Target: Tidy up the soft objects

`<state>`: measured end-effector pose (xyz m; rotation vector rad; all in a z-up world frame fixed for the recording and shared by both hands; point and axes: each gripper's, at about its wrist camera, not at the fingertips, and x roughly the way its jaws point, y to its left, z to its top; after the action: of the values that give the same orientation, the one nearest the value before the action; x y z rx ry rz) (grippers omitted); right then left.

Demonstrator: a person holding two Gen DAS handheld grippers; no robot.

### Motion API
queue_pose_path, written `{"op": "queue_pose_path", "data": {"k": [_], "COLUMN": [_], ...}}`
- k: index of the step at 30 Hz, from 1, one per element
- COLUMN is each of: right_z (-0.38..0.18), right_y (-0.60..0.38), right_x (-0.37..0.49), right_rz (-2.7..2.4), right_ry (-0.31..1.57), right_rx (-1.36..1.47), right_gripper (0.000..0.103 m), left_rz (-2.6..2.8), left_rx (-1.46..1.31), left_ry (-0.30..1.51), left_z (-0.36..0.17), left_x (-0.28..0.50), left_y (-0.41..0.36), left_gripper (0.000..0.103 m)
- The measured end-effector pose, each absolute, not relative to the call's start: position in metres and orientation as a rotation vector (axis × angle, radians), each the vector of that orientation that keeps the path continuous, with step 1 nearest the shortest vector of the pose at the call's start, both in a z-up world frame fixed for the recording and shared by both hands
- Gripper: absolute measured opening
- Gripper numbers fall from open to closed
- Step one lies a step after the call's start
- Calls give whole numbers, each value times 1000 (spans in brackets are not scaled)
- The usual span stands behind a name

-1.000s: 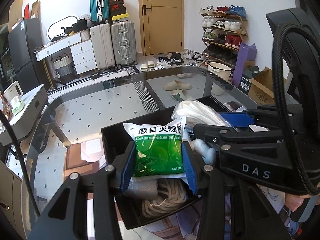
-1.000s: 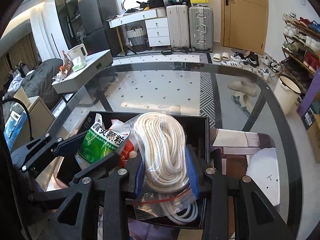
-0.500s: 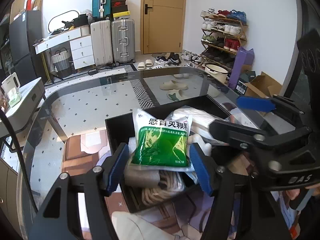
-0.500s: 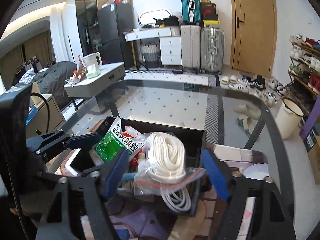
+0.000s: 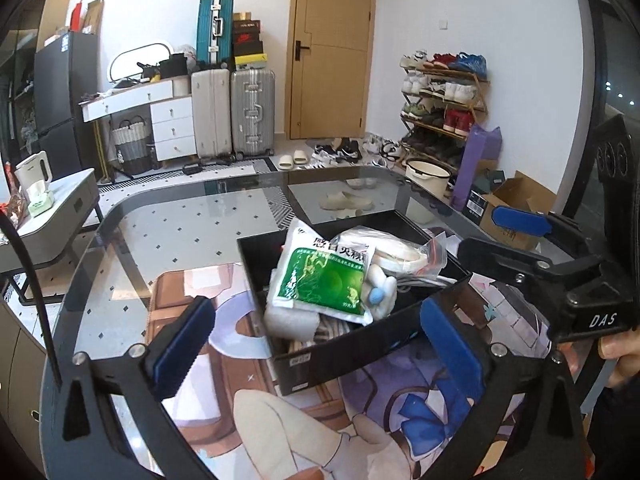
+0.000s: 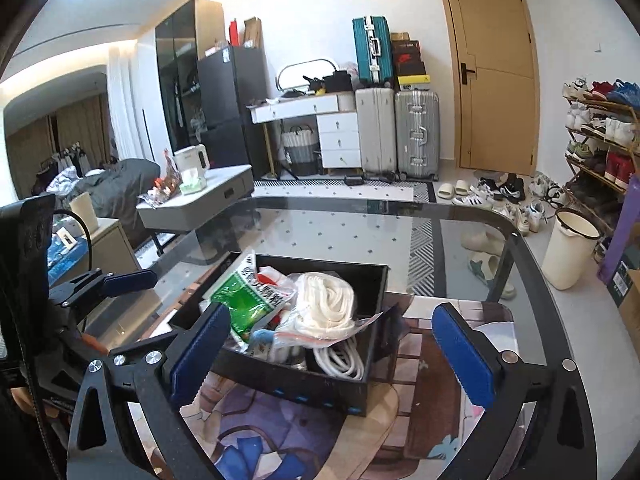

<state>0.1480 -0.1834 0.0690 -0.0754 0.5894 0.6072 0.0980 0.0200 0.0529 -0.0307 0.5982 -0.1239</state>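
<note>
Both wrist views look down, close, sharing the black box point(image 5: 360, 344).

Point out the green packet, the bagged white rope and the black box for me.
green packet point(image 5: 326, 284), left wrist view, on its green printed face.
bagged white rope point(image 6: 328, 304), right wrist view, on the top of the coil.
black box point(image 6: 312, 390), right wrist view, on its near outer wall.

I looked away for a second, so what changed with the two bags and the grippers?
Both let go: the left gripper released the green sachet, the right gripper the bagged white rope. Their jaws have just been opening, and both pulled back from the black box. Bags remain inside; box unmoved.
</note>
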Motion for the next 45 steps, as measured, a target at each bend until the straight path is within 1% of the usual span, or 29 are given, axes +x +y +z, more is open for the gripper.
{"op": "queue_pose_path", "data": {"k": [9,15,26,45], "right_z": [64,51,39,41], "right_y": [-186,-183,-183,-187], "right_x": [130,124,123,117], "right_rz": [635,616,625,580], "right_ry": [529,502,497,452], "right_rx": [-55,-82,-83,-77], "right_gripper": [102,102,102,102], "left_rz": [-56,-22,6,14], "left_rx": [-47,-44,-36,-19], "left_ry": [557,534,500,465], "left_z": [42,34,22,27], "left_x": [83,81,79,74], "left_y": [31,35,34,27], "left_gripper": [103,103,103,103]}}
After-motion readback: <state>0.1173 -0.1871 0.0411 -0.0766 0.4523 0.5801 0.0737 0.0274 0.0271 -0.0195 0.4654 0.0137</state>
